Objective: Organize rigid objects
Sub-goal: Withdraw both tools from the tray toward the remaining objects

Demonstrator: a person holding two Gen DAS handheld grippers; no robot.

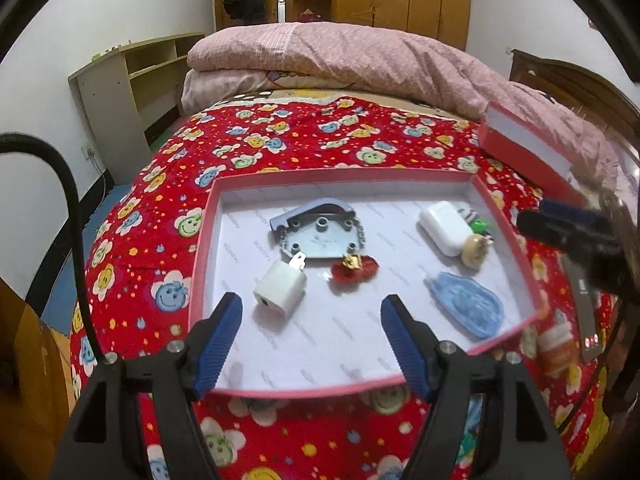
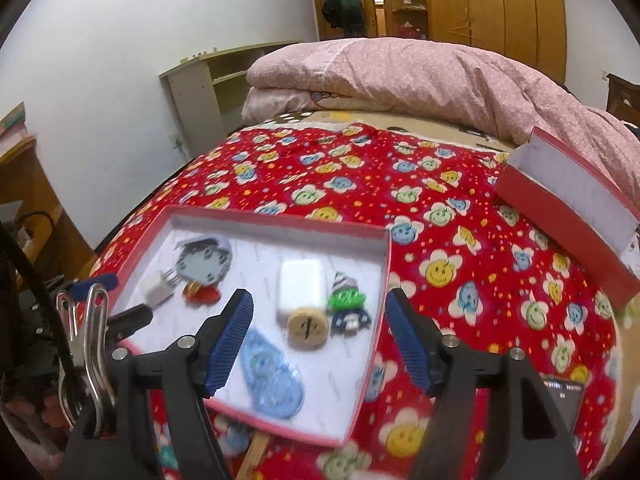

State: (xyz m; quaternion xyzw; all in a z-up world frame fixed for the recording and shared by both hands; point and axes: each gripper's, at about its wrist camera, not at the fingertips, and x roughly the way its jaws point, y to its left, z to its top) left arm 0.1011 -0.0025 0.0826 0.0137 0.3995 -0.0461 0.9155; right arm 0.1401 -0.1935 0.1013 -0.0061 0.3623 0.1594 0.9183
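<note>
A shallow pink-rimmed box (image 1: 204, 240) with a white floor lies on the red flowered bedspread; it also shows in the right wrist view (image 2: 382, 284). Inside lie a white charger plug (image 1: 280, 290), a grey metal plate (image 1: 320, 236), a red ornament (image 1: 354, 270), a white case (image 1: 444, 226), a round beige token (image 1: 474, 254), a small green figure (image 2: 346, 306) and a blue oval pouch (image 1: 468, 304). My left gripper (image 1: 312, 344) is open and empty over the box's near edge. My right gripper (image 2: 320, 344) is open and empty above the box's right corner.
The red box lid (image 2: 568, 204) leans at the right on the pink quilt (image 1: 340, 64). A dark phone (image 2: 566, 400) lies on the bedspread near the right gripper. A small orange jar (image 1: 558, 350) sits right of the box. A shelf unit (image 1: 132, 84) stands left.
</note>
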